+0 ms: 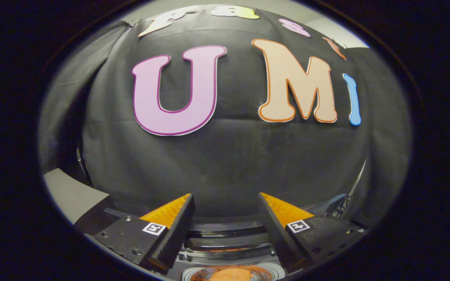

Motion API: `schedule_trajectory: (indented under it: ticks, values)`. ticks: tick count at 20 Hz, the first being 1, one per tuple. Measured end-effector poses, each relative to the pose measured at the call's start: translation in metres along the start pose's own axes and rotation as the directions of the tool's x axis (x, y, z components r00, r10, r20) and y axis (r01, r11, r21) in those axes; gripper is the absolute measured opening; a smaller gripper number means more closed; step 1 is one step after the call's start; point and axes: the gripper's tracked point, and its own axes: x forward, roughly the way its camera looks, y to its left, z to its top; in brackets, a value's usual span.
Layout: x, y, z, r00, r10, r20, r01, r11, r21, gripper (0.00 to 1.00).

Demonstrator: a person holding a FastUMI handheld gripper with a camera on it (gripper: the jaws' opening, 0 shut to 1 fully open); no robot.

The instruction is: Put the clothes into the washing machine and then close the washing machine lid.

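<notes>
A black cloth wall (225, 156) is hanging across the back of the booth, taking up most of what lies ahead of the gripper. The tool is being held level, facing that wall, rather than tipped down toward the work.

Below and just beyond the fingers, the top-loading washing machine (229, 238) is sitting with its lid up: the dark curved rim of the tub opening is showing between the two fingers. Lower still, inside the drum, an orange piece of clothing (231, 275) is lying. So the garment appears to be already in the machine, and my guess is that the gripper is being carried high above the opening to get ready for the lid.

The gripper (225, 207) is standing spread wide, its two fingers well apart. Nothing is sitting between them and they are touching nothing. The lid itself is not something I can pick out with certainty.
</notes>
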Motion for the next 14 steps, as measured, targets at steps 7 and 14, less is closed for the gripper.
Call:
schedule_trajectory:
  ticks: [7,14]
  values:
    - [-0.0008,-0.0008,0.0060,0.998,-0.010,0.061,0.009,1.000,0.006,0.97]
    - [-0.0006,-0.0006,0.0068,0.996,-0.010,0.088,0.010,1.000,0.004,0.97]
